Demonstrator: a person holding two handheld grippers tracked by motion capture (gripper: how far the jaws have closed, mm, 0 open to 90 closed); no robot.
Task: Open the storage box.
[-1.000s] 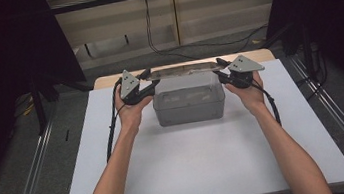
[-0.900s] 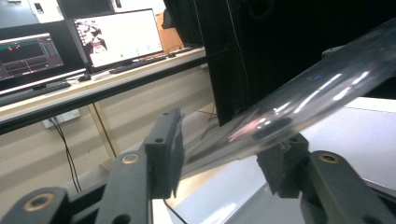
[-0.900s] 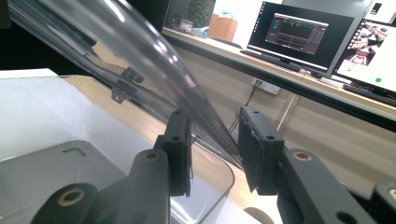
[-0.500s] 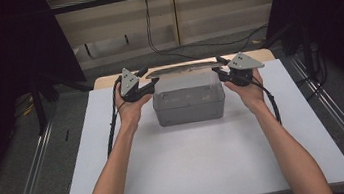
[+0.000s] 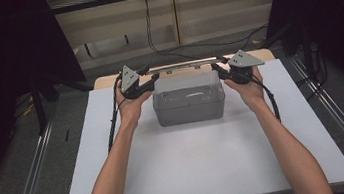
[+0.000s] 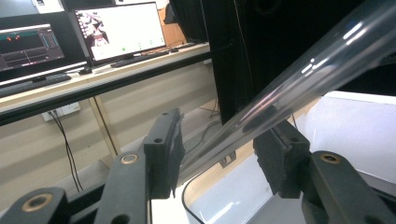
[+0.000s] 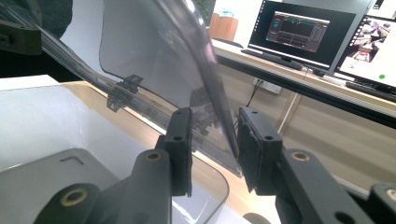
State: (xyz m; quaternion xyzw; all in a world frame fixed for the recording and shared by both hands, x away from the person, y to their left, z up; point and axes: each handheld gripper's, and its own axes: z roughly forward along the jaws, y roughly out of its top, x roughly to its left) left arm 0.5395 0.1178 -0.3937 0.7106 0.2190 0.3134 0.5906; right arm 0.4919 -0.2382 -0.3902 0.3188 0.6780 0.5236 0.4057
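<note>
At the far middle of the white bench (image 5: 194, 169) stands a clear plastic box (image 5: 189, 106), its transparent lid (image 5: 183, 66) raised off the rim and held across the back edge between the 2 hands. The left gripper (image 5: 150, 78) sits at the lid's left end; in the left gripper view the lid edge (image 6: 299, 79) runs slantwise between its 2 black jaws, whose pads (image 6: 275, 156) stand a little apart from it on the near side, so the gripper has just been closing loosely around the edge and I cannot tell if it presses. The right gripper (image 5: 219, 68) is at the lid's right end, and the right gripper view shows its jaws clenched on the lid's rim (image 7: 219, 116) above the box's open corner (image 7: 219, 184)
</note>
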